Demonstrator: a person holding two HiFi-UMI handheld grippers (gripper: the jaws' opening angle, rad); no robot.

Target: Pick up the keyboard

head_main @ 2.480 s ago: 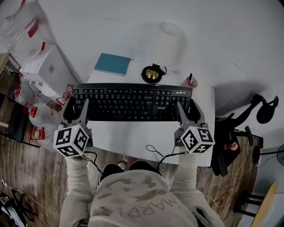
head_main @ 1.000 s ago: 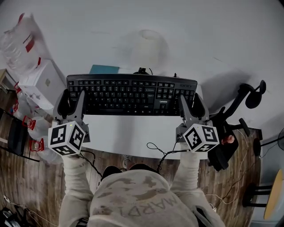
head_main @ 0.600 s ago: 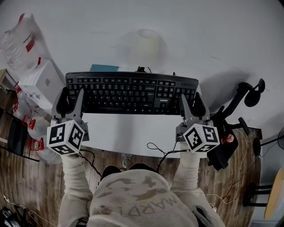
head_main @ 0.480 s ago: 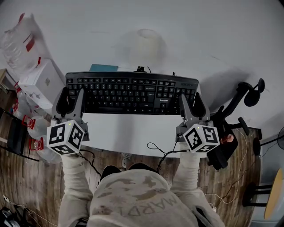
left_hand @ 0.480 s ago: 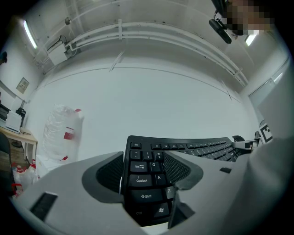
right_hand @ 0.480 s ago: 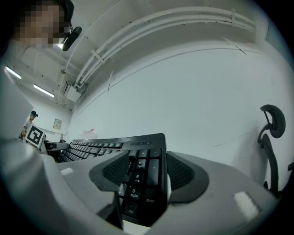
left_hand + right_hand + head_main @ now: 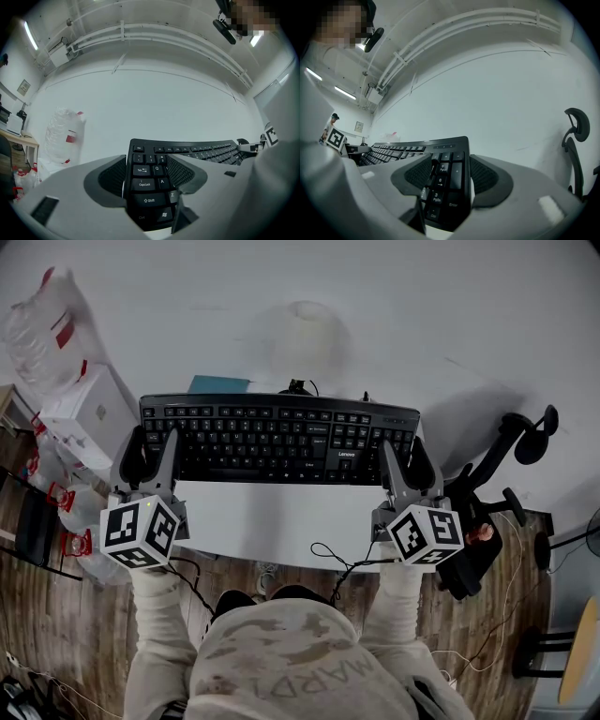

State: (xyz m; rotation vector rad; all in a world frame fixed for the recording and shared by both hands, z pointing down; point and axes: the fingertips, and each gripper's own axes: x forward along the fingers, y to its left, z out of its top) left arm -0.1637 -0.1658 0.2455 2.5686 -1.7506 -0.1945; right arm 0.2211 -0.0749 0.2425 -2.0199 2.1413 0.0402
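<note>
Left gripper (image 7: 155, 437): jaws wide, pinching the left end of the keyboard (image 7: 272, 439). Right gripper (image 7: 401, 448): jaws wide, pinching the number-pad end.
Keyboard: black plastic, long, flat, full-size; held level over the table's (image 7: 272, 521) far edge.
Table: white, smooth; near half bare, a thin black cable (image 7: 336, 559) looped at its near edge.
Teal book (image 7: 220, 385): far-left corner, partly covered by the keyboard.
White box (image 7: 80, 418): off the left edge, closed.
Office chair (image 7: 506, 474): black, off the right edge.
</note>
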